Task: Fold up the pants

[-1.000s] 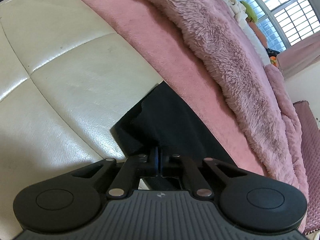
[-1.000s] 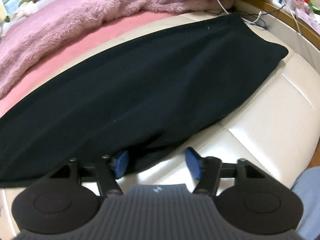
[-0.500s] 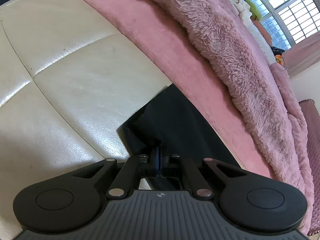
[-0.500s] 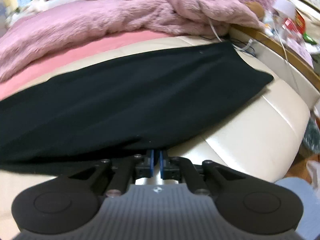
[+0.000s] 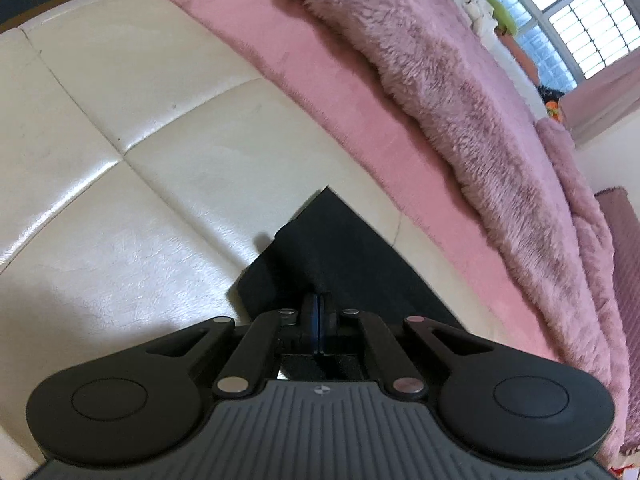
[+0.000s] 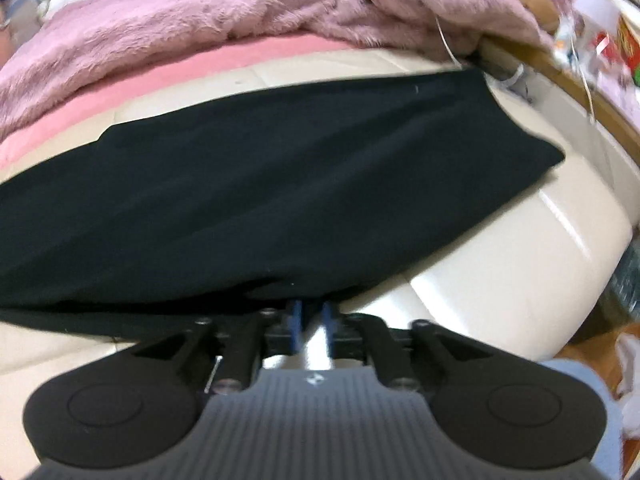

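The black pants (image 6: 280, 184) lie stretched across the cream leather bench (image 6: 520, 264), folded lengthwise. In the left wrist view only one end of the pants (image 5: 340, 248) shows, with its corner pointing away. My left gripper (image 5: 318, 304) is shut on that end's near edge, which is raised a little. My right gripper (image 6: 311, 308) is shut on the pants' near long edge, its blue pads (image 6: 296, 316) pinching a fold of cloth with a narrow gap behind.
A pink sheet (image 5: 320, 92) and a fluffy pink blanket (image 5: 460, 92) lie on the bed behind the bench. A wooden ledge with clutter and cables (image 6: 580, 40) stands at the right. A window (image 5: 584, 28) is at the far right.
My right gripper has closed on the pants' near edge and lifted it. My left gripper has pulled its end back, off the pink sheet and onto the bench.
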Tool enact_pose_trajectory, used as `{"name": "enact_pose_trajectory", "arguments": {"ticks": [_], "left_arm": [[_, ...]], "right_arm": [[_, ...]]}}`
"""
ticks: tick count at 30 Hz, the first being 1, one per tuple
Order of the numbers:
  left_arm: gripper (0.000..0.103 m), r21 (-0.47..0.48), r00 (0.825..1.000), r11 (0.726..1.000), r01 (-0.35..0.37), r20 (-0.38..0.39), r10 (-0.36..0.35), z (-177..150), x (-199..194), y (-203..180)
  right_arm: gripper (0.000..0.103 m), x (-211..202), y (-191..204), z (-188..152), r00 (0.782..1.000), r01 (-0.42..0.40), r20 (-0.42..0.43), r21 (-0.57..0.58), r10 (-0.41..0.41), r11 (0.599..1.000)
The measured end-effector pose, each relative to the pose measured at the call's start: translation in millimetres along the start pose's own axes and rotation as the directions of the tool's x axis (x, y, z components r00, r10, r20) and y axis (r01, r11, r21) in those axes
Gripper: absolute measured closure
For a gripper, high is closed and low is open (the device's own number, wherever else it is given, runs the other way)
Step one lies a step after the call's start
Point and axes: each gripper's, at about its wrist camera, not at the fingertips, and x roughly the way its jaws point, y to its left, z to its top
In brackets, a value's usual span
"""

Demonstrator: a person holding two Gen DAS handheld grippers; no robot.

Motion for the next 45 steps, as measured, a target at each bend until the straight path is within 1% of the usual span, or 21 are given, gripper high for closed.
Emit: {"name": "enact_pose_trajectory", "arguments": {"ticks": [3,5,6,8,11,17,19,21,22,23,24,26,29,31,32,34,37,39,41,43,45], "left_arm": [[0.103,0.016,1.000,1.000,-0.009,-0.016,0.010,-2.1,3.8,-1.2],[0.103,0.017,1.000,1.000,0.007,-0.013,-0.007,-2.6,2.0,-2.2],[0.103,0.018,1.000,1.000,0.011,-0.013,-0.011,-2.0,1.3,-2.5],[0.103,0.017,1.000,1.000,0.015,-0.022,-0.014,-0.1,1.1,-2.5],[0.103,0.019,0.999,1.000,0.015,-0.035,-0.014,1.5,1.4,-1.3],[0.103,0.023,0.999,1.000,0.010,-0.043,-0.009,1.8,3.4,0.1],[0.103,0.025,0.999,1.000,0.008,-0.044,-0.007,2.0,4.5,-0.1],[0.103,0.027,0.999,1.000,0.006,-0.046,-0.005,2.8,6.1,0.0],[0.103,0.026,0.999,1.000,0.005,-0.047,-0.004,3.1,6.6,0.4],[0.103,0.024,0.999,1.000,0.004,-0.047,-0.003,3.3,7.0,0.6],[0.103,0.023,0.999,1.000,0.004,-0.048,-0.003,3.2,7.3,1.0],[0.103,0.021,0.999,1.000,0.002,-0.047,-0.001,2.7,7.9,1.3],[0.103,0.018,0.999,1.000,-0.004,-0.046,0.004,2.0,8.9,1.2],[0.103,0.020,1.000,1.000,-0.002,-0.028,0.002,2.5,5.5,-0.4],[0.103,0.025,1.000,1.000,0.004,-0.014,-0.004,3.3,2.2,-2.1],[0.103,0.032,1.000,0.999,0.016,0.021,-0.017,5.8,-9.9,-6.1],[0.103,0.057,0.999,0.998,0.016,0.041,-0.019,6.5,-26.9,-8.4],[0.103,0.084,1.000,0.996,-0.004,0.030,0.002,2.9,-28.5,-4.8],[0.103,0.080,1.000,0.996,-0.024,0.003,0.024,-1.7,-23.0,5.5],[0.103,0.100,0.999,0.994,-0.050,-0.016,0.052,-7.2,-17.6,8.8],[0.103,0.111,0.998,0.992,-0.057,-0.020,0.060,-11.7,-18.9,10.0]], "right_arm": [[0.076,-8.6,10.7,-2.6,0.998,0.045,0.040,-0.154,-0.039,0.987],[0.063,-17.2,21.5,-8.7,0.994,0.085,0.091,-0.304,-0.060,0.949],[0.062,-20.4,24.5,-12.2,0.991,0.105,0.115,-0.369,-0.067,0.923],[0.062,-21.9,32.3,-16.6,0.986,0.138,0.152,-0.505,-0.069,0.852],[0.064,-18.1,41.4,-21.3,0.984,0.152,0.172,-0.651,-0.051,0.743],[0.064,-6.2,55.9,-34.4,0.974,0.218,0.215,-0.822,-0.067,0.527],[0.066,-4.7,61.4,-44.8,0.965,0.259,0.253,-0.867,-0.071,0.426],[0.076,-3.7,60.8,-54.9,0.953,0.301,0.296,-0.894,-0.068,0.331],[0.084,-3.4,60.4,-59.6,0.949,0.314,0.310,-0.903,-0.061,0.292],[0.089,-3.9,62.1,-64.8,0.945,0.326,0.323,-0.910,-0.052,0.256],[0.090,-3.0,61.3,-68.2,0.943,0.330,0.329,-0.918,-0.042,0.221],[0.092,-2.6,63.2,-73.6,0.944,0.328,0.327,-0.928,-0.036,0.178],[0.092,6.6,62.9,-71.8,0.949,0.316,0.312,-0.937,-0.049,0.153],[0.103,4.4,65.1,-76.7,0.947,0.321,0.319,-0.935,-0.038,0.149],[0.103,2.7,64.2,-73.9,0.945,0.327,0.327,-0.931,-0.031,0.162],[0.103,-6.1,58.9,-67.5,0.938,0.342,0.347,-0.917,-0.012,0.207],[0.103,-23.5,47.5,-55.4,0.915,0.382,0.404,-0.882,0.022,0.275],[0.103,-31.9,39.2,-54.0,0.913,0.374,0.405,-0.880,0.048,0.294],[0.103,-31.5,32.2,-60.1,0.922,0.346,0.380,-0.898,0.079,0.272],[0.103,-24.1,29.1,-71.3,0.942,0.297,0.323,-0.929,0.091,0.221],[0.103,-16.1,28.1,-77.1,0.959,0.248,0.268,-0.949,0.088,0.193]]}}
